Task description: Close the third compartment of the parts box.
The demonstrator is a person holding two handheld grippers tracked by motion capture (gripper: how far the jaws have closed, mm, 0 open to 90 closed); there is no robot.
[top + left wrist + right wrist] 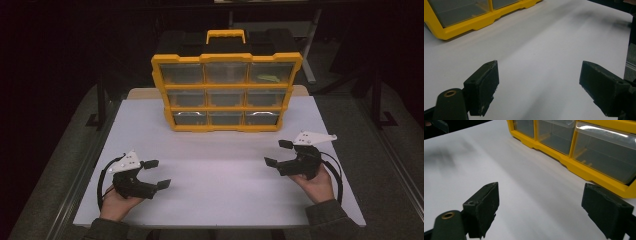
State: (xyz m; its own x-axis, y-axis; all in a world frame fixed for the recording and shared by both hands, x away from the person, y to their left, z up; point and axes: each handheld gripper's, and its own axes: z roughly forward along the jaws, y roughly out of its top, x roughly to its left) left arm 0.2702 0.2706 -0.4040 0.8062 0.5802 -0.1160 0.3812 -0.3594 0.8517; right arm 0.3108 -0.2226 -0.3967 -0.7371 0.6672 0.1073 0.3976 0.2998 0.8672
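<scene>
My left gripper [161,174] rests low over the near left of the white rectangular table top [220,170], its two black jaws spread wide with nothing between them; the left gripper view confirms bare table between the pads [484,85]. My right gripper [278,153] sits at the near right, jaws likewise fully apart and empty, the person's hand [315,184] wrapped round its body. Both point inward and slightly forward.

The work piece, a yellow plastic organiser cabinet with nine clear drawers in three rows [226,90], stands upright at the far middle of the table, well apart from both grippers. A black-and-yellow carry handle [226,36] tops it. The upper right drawer holds a small yellow-green item [268,78] I cannot identify.

Risks as I judge them:
- The cabinet is tall and appears unsecured. Pulling a top-row drawer with one gripper and no bracing could tip or drag it forward.
- The clear drawer fronts [599,155] look smooth, with shallow lips; a wide jaw may slip off or catch two drawers at once.
- The cabinet stands near the far edge; a push while seating a jaw could shove it back.
- The trailing cable [102,182] by the left gripper could snag on the table edge during a reach.
</scene>
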